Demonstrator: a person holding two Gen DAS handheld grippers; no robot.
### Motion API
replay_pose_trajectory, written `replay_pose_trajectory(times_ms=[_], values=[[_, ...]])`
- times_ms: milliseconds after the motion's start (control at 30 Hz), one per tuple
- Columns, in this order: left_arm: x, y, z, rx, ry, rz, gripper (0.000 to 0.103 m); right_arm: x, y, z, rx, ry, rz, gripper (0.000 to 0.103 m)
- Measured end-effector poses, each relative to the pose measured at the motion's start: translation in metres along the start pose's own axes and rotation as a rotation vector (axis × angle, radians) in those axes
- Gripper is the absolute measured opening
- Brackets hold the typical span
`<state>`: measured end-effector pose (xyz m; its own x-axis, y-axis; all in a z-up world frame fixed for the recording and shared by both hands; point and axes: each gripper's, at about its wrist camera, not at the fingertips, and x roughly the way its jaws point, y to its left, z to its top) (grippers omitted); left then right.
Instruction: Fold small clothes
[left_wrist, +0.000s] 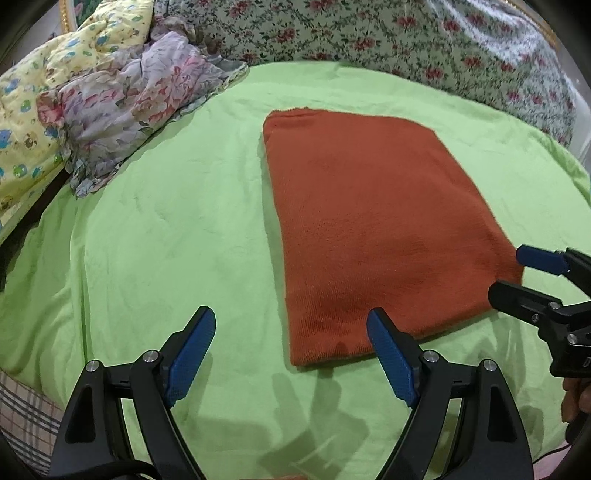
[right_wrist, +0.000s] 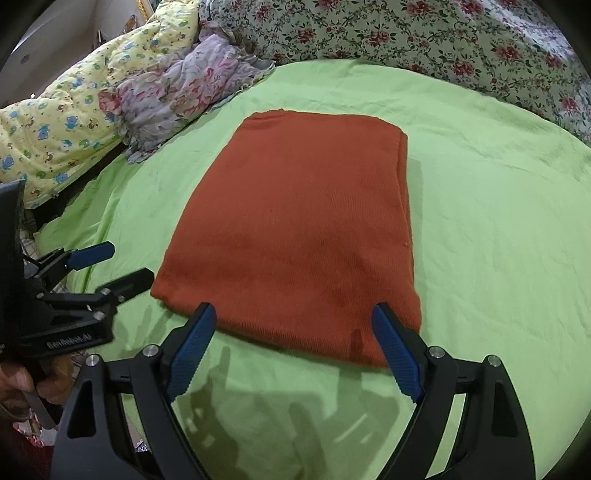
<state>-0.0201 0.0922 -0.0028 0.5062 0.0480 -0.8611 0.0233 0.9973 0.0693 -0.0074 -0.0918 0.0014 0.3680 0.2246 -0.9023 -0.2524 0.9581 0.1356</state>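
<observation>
And there it was, the rust-orange garment (right_wrist: 295, 229), folded into a neat rectangle and lying flat in the middle of the bed on the lime-green sheet (right_wrist: 480, 240), its long sides running away from the cameras. The right gripper (right_wrist: 293, 321) hovered right at the near edge of the cloth, jaws spread wide, blue pads clear of the fabric, nothing caught between them. Off to its side the left gripper (left_wrist: 290, 323) hung over the sheet by the garment's near left corner, and its jaws stood wide apart too, one blue fingertip (left_wrist: 376, 325) over the cloth's near edge, the other over bare green sheet; whether that inner tip actually touched the fabric could not be told. No pinch on either side, then! From the right wrist view the left tool came in low at the picture's left edge, a hand (right_wrist: 18, 387) wrapped round its handle. Up at the head of the bed, a crumpled pale floral cloth (left_wrist: 140, 99) was heaped against a yellow quilt (left_wrist: 37, 110) with little cartoon prints, and a flowered bedspread (right_wrist: 424, 40) ran across the far side, well apart from the folded piece.
</observation>
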Motion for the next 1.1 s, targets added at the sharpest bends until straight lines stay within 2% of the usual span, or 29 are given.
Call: replay_pose_trajectory(times_ms=[500,1100], values=[[0.019,0.000,0.026,0.007,0.058,0.064,0.084,0.016,-0.013,0.027,0.027,0.025,-0.004,0.086],[0.028,0.007,0.044,0.005,0.076,0.065,0.084,0.026,-0.017,0.049,0.038,0.036,0.002,0.087]])
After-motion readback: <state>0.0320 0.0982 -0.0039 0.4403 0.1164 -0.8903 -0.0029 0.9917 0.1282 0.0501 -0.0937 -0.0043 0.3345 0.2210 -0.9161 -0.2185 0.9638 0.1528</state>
